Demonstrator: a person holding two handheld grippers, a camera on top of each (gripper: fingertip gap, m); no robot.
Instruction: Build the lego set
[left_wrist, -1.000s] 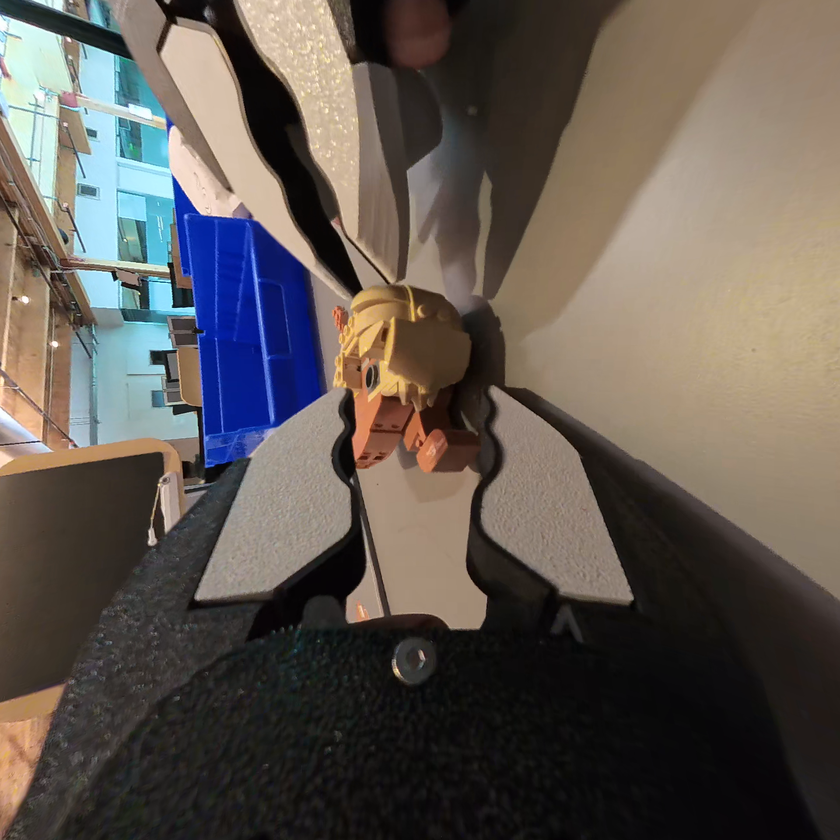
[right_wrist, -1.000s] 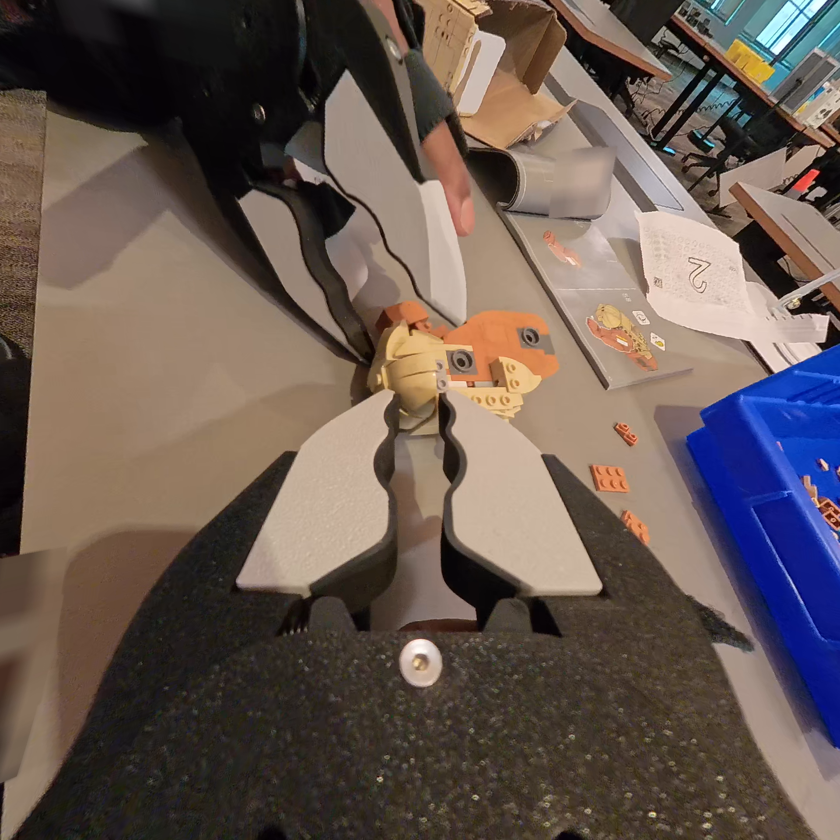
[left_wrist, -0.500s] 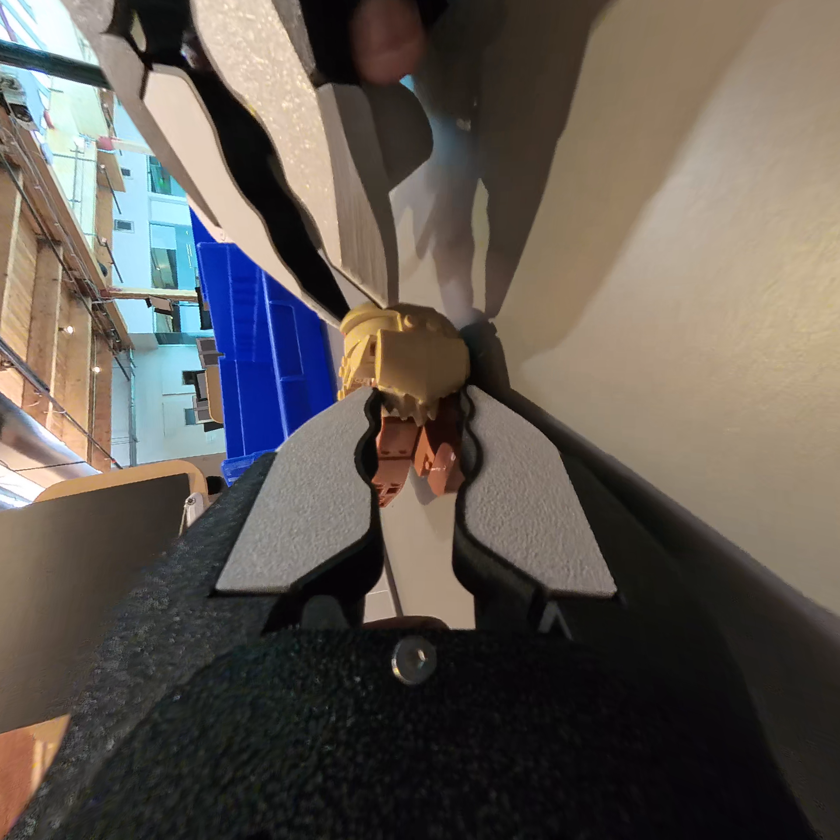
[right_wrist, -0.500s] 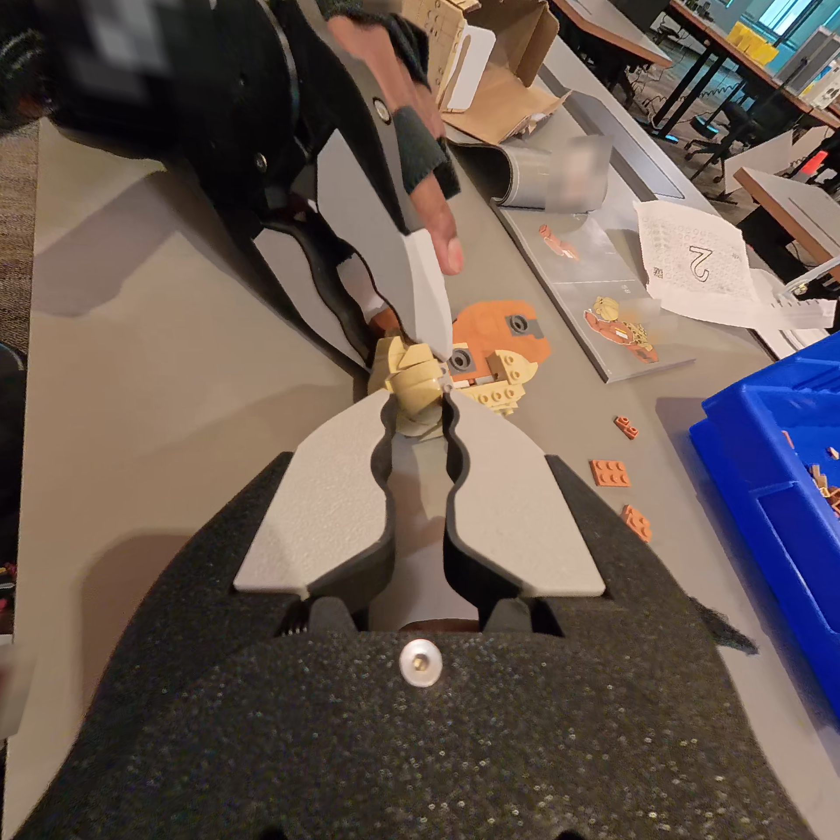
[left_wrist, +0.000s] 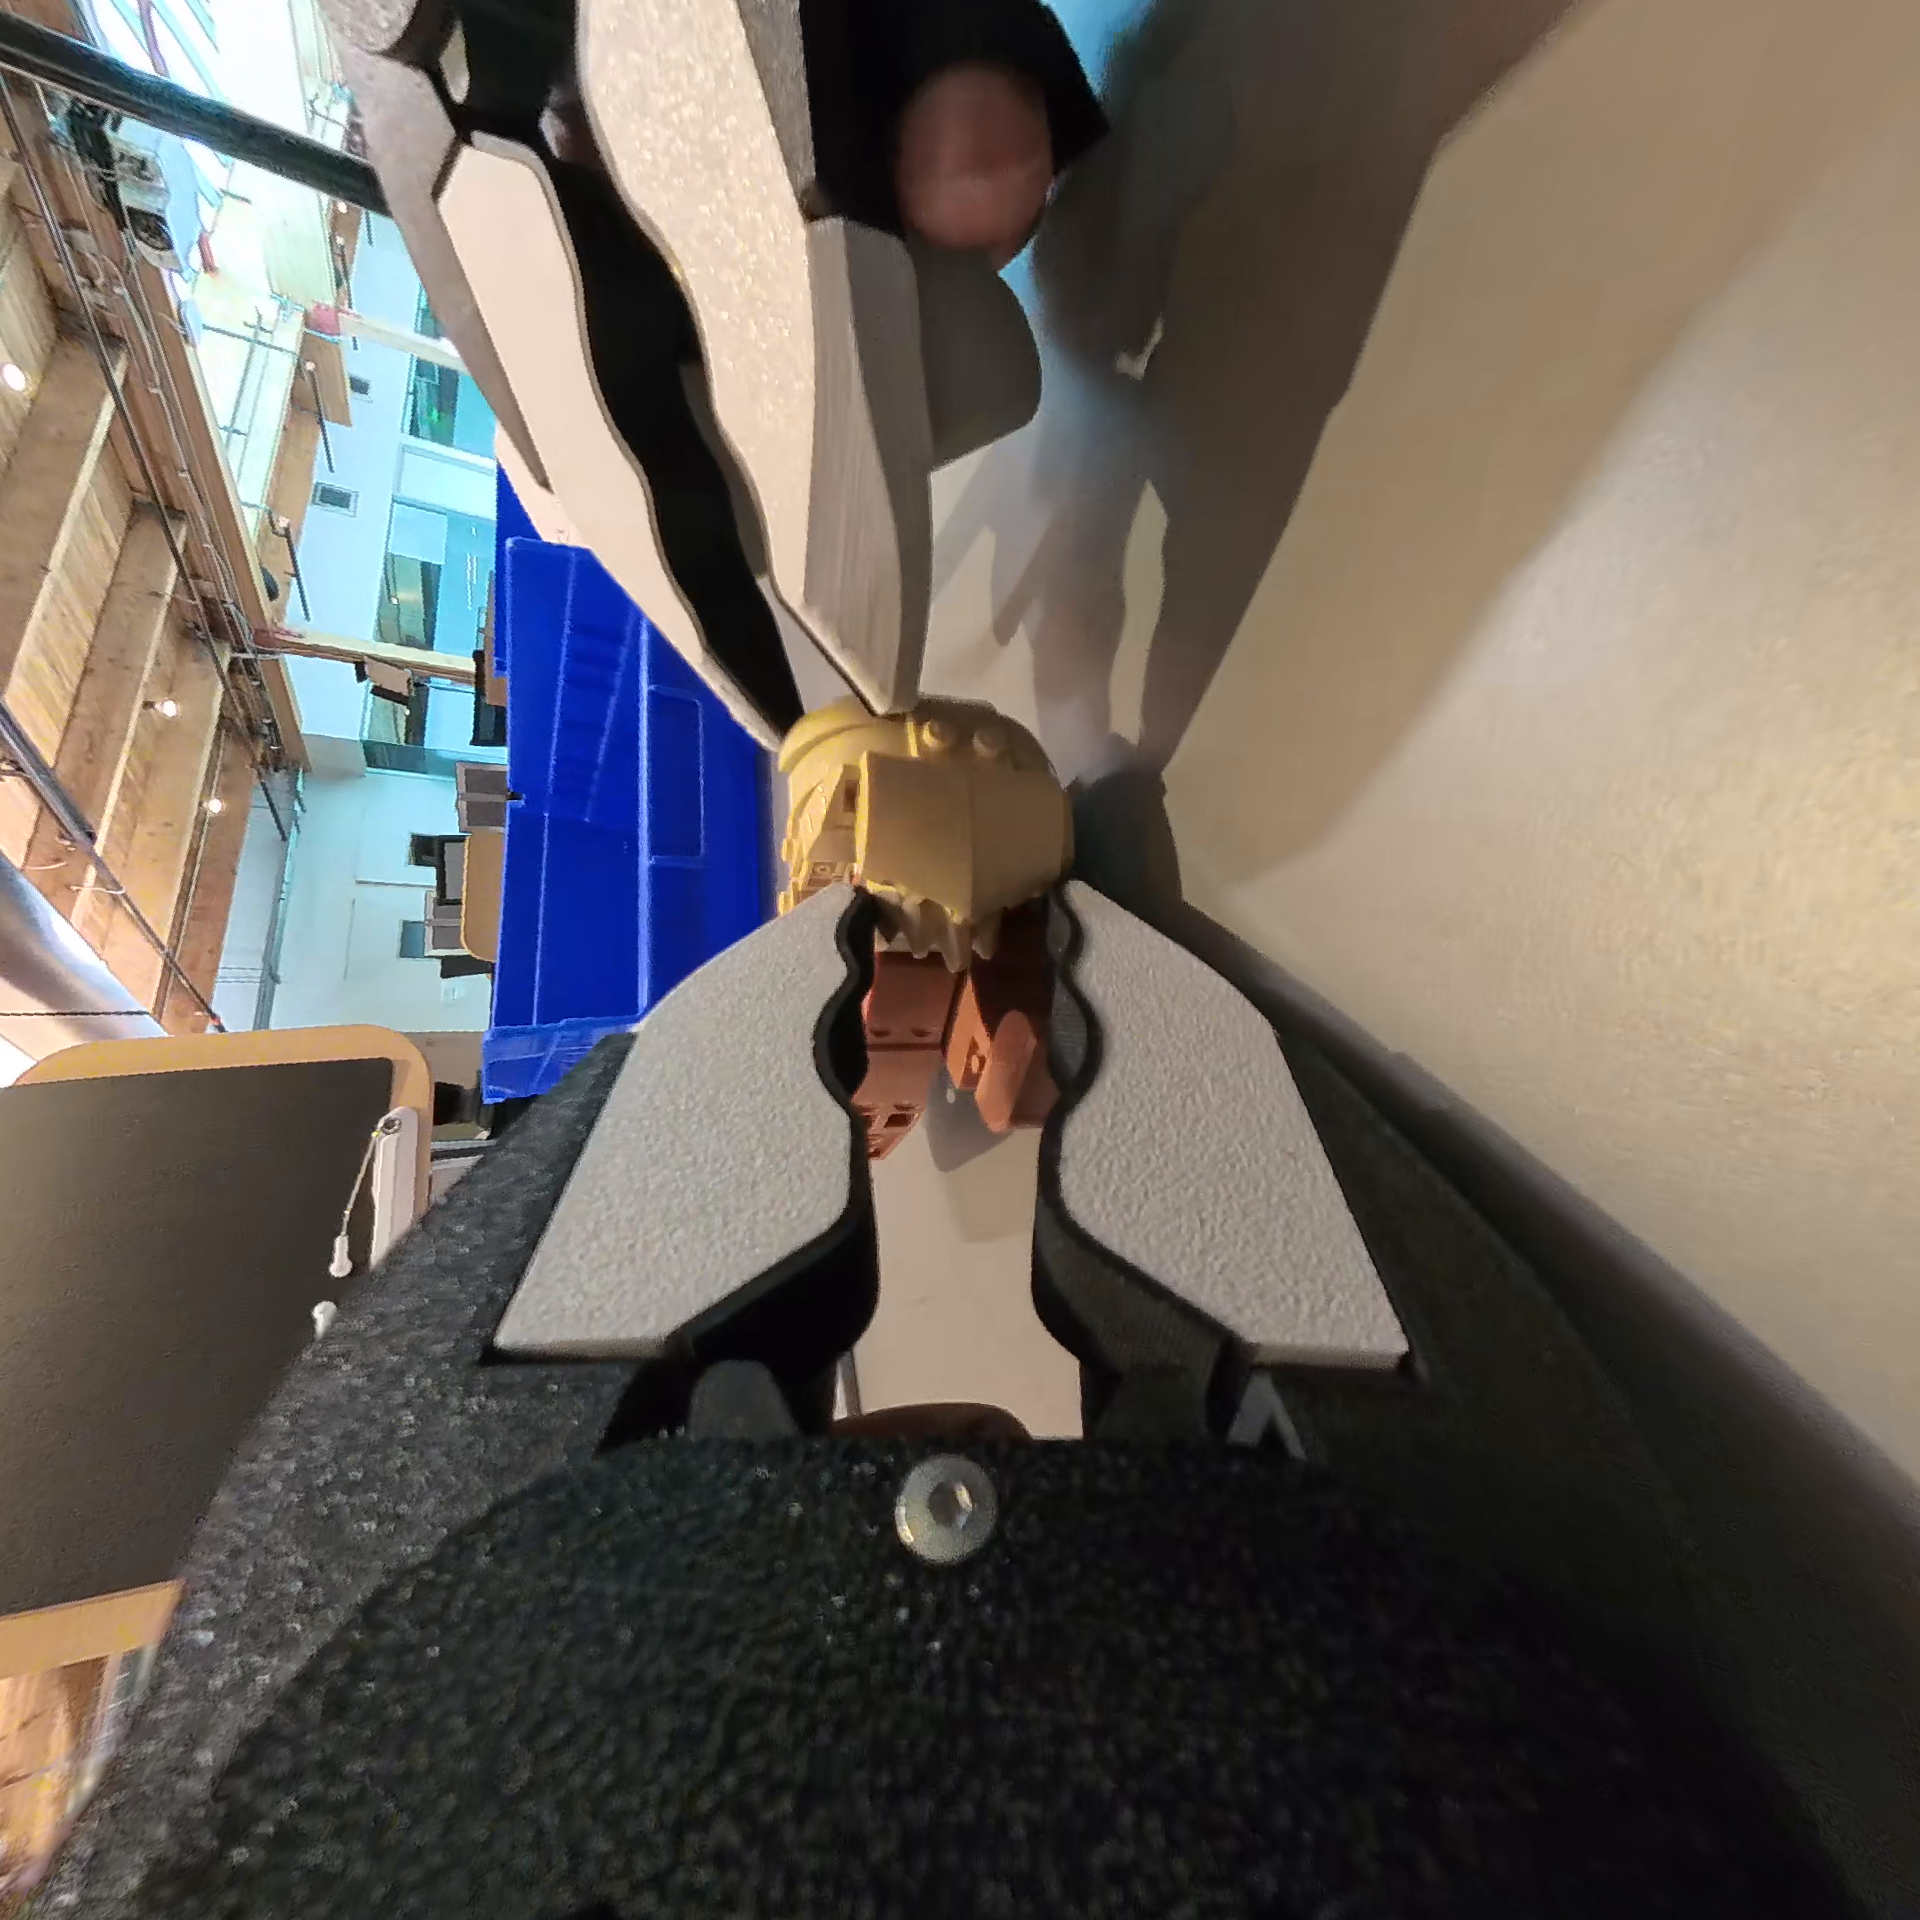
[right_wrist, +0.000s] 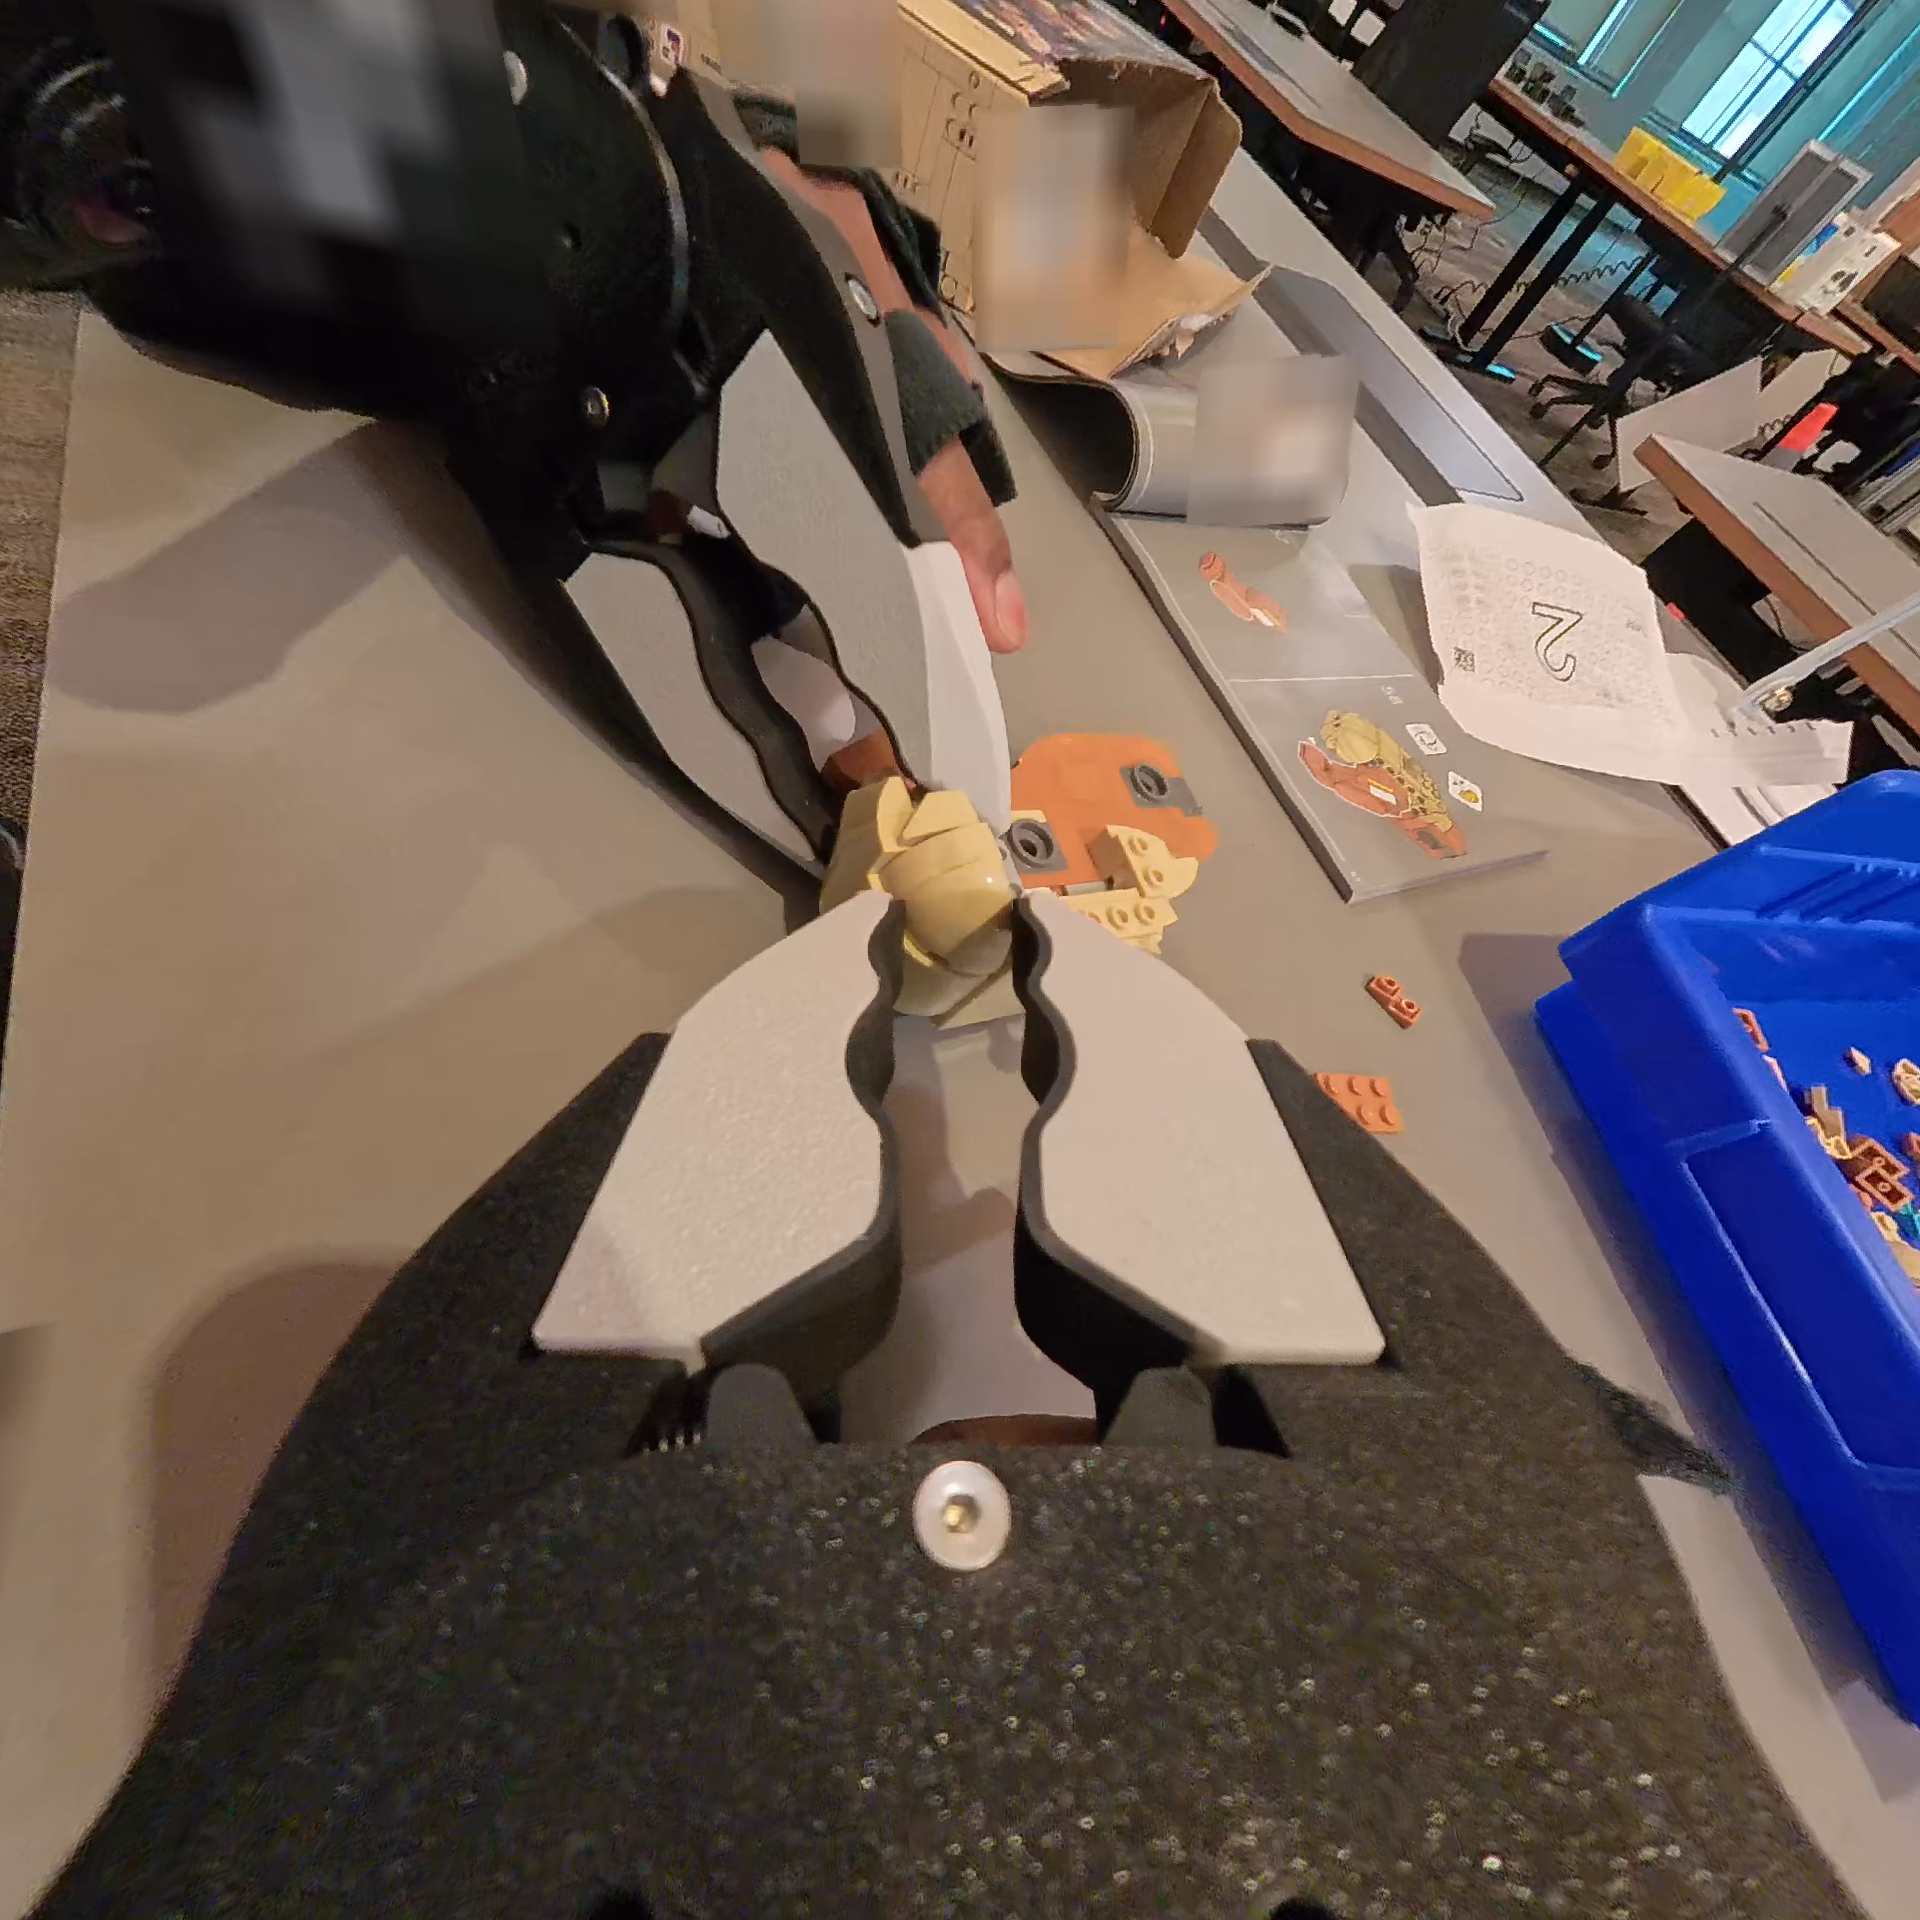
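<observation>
In the blue bin (right_wrist: 1704, 1122) lie loose bricks (right_wrist: 1870, 1169); both hand-held grippers clamp the lego model (right_wrist: 951, 883).

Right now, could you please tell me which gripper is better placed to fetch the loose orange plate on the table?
Probably the right gripper: the orange plate lies just to its right, while the left gripper clamps the model from the far side and could steady it.
</observation>
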